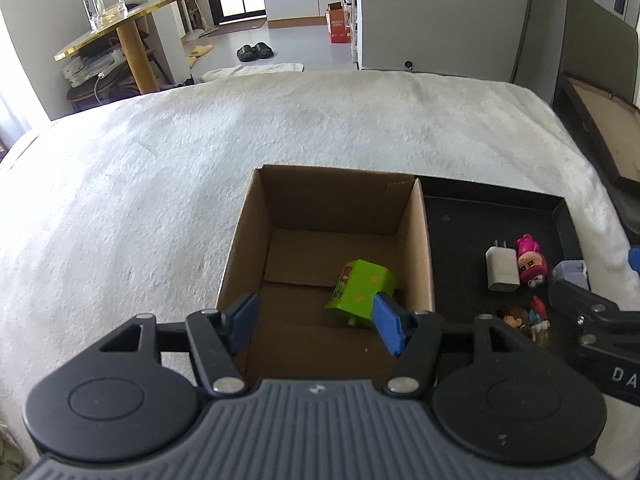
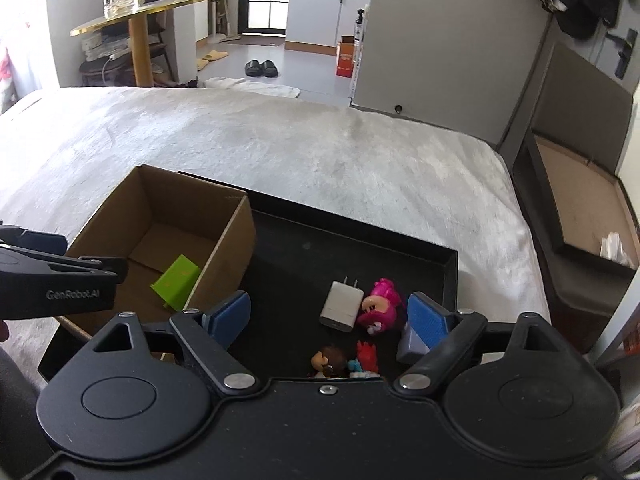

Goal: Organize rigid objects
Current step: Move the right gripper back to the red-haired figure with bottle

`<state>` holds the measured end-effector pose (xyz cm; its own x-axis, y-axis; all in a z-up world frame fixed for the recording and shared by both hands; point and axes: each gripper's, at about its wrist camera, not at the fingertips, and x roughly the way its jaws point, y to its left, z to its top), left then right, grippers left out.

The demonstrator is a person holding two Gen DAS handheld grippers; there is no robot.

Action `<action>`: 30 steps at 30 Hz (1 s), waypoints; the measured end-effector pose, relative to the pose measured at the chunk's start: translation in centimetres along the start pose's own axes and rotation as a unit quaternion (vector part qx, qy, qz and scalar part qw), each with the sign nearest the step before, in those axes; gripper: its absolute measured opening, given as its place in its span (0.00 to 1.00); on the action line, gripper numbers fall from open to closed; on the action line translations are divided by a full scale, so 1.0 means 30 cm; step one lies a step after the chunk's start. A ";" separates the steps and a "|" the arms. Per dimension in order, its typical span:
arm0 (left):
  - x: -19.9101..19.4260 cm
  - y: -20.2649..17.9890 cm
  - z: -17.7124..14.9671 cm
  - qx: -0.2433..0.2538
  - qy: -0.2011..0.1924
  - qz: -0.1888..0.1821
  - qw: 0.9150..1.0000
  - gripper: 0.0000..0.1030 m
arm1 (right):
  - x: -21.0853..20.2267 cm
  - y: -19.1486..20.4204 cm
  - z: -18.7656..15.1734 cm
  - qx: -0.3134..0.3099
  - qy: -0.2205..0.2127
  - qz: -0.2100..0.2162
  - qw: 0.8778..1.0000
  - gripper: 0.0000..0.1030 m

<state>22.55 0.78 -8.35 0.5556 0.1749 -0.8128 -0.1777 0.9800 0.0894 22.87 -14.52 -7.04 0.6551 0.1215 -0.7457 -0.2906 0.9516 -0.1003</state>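
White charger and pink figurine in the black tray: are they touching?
Cannot tell. In both wrist views the white charger and pink figurine lie side by side with edges meeting, but neither shows plain contact or a gap.

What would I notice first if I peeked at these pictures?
Probably the bright green block lying alone on the floor of the cardboard box on the white blanket. Right beside the box, a black tray holds a white charger, a pink toy figure and two more small figures at its near edge.
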 end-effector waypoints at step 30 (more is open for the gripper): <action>0.088 -0.217 -0.043 0.125 0.013 0.075 0.989 0.61 | 0.199 -0.165 -0.256 0.106 0.024 0.033 0.994 0.68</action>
<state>24.11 -5.28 -11.82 0.5168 0.3213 -0.7935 -0.0487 0.9364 0.3474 22.87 -20.68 -16.04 0.6033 0.1774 -0.7775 -0.1757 0.9806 0.0874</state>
